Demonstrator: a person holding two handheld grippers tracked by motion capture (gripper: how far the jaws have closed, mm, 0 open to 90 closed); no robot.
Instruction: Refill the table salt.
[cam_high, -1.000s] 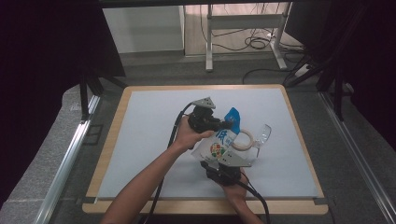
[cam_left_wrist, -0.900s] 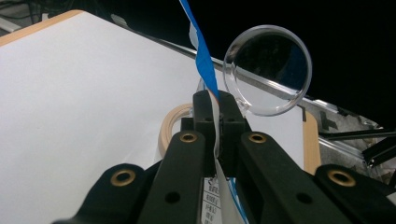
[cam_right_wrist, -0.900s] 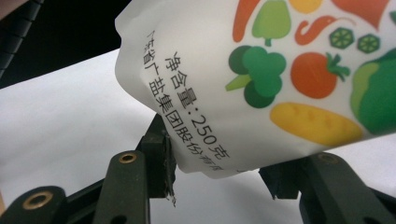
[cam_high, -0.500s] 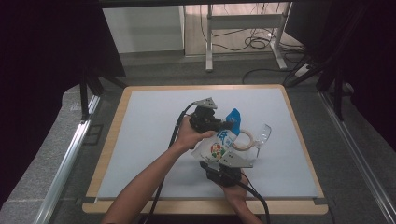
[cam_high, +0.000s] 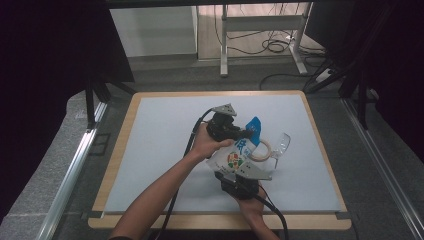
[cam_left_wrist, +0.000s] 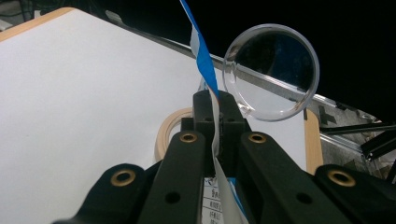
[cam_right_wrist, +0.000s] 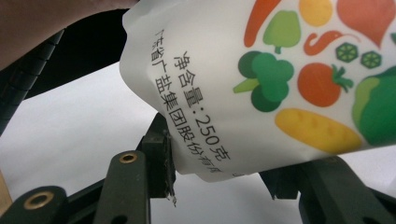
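White plastic pouch (cam_high: 234, 156) with vegetable print, lifted off table (cam_high: 160, 150), beside tape ring (cam_high: 261, 150). Left tongs (cam_left_wrist: 215, 122) pinching blue top seal, right tongs (cam_right_wrist: 224, 179) clamping bottom. Step: tearing open; next needs opposing pull.

A white pouch (cam_high: 235, 155) printed with vegetables and a blue top edge is held off the bench, tilted. Its blue end points toward 1 o'clock, its base toward 7 o'clock.
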